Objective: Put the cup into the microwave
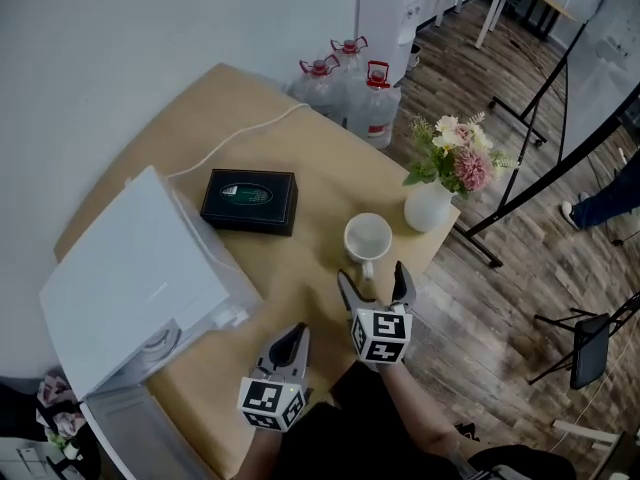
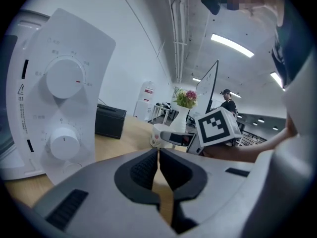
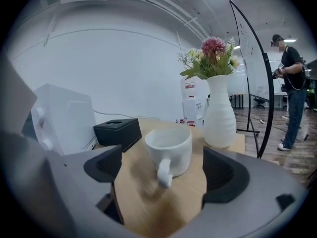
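Cup: we see the white cup (image 1: pixel 368 238) upright on the desk (image 1: pixel 320 173), mouth up, between the black box (image 1: pixel 249 200) and the vase of flowers (image 1: pixel 428 208), apart from both.

Right fingers: our right gripper (image 1: pixel 372 279) has its fingers spread wide and holds nothing. The cup stands just ahead of them, and we see no pad touching it.

Left fingers: our left gripper (image 1: pixel 296 336) has its fingers pressed together with nothing between them. It sits low, near the front of the microwave (image 1: pixel 140 278).

Key relation: the cup lies straight ahead of the right fingers, roughly centred in their gap, with its handle turned back toward them. The left gripper is farther off and to the side, so we judge the pick belongs to the right hand.

Cup to microwave: the microwave stands to the cup's left, across bare desk.

Step in hand: we judge this the approach, with the cup not yet gripped.

Next need: we think the fingers must close either side of the body or the handle.
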The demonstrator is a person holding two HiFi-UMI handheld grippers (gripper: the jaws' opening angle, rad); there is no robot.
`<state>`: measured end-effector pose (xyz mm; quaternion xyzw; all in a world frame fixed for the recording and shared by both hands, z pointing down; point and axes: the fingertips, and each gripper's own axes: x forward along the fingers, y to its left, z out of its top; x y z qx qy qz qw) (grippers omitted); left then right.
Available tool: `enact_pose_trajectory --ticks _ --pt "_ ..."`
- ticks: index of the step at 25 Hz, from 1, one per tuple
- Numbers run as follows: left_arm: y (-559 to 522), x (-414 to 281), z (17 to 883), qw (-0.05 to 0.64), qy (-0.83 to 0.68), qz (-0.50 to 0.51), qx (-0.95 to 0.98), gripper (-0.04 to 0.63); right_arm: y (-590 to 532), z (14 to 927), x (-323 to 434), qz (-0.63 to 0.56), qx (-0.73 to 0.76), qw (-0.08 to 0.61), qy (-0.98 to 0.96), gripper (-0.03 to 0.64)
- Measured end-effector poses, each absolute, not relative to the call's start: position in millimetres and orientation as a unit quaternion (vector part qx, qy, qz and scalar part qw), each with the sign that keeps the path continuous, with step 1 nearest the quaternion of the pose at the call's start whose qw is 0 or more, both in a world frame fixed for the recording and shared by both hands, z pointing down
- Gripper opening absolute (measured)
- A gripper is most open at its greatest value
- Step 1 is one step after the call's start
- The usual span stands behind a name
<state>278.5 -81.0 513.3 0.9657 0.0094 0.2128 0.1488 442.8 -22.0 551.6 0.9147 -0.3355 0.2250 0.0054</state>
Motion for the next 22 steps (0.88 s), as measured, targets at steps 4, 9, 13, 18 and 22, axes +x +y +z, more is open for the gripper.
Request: enact_pose_trajectory --ticks 4,9,13,18,22 --pt "-86.0 287.2 518.9 0.161 0.002 0.217 0.963 0.013 -30.1 560.6 454.7 0.218 0.918 0.004 -0.332 0.453" --pt "-91.9 297.4 524.2 0.17 -0.003 0.218 0.961 0.012 -37.2 567.6 469.4 0.198 0.922 0.006 -0.332 0.452" --pt "-96.2 301.4 530.5 0.173 -0.009 0.225 0.959 0.013 -42.7 570.8 479.5 0.19 0.923 0.022 -0.333 0.451" --pt "-100.5 308.3 534.0 0.18 -0.013 0.225 0.957 0.012 -50.5 573.5 489.4 0.18 0.926 0.048 -0.328 0.451" --pt "-102.8 311.4 537.9 0.182 -0.014 0.229 0.956 0.012 -51.6 578.9 496.0 0.183 0.931 0.046 -0.314 0.451"
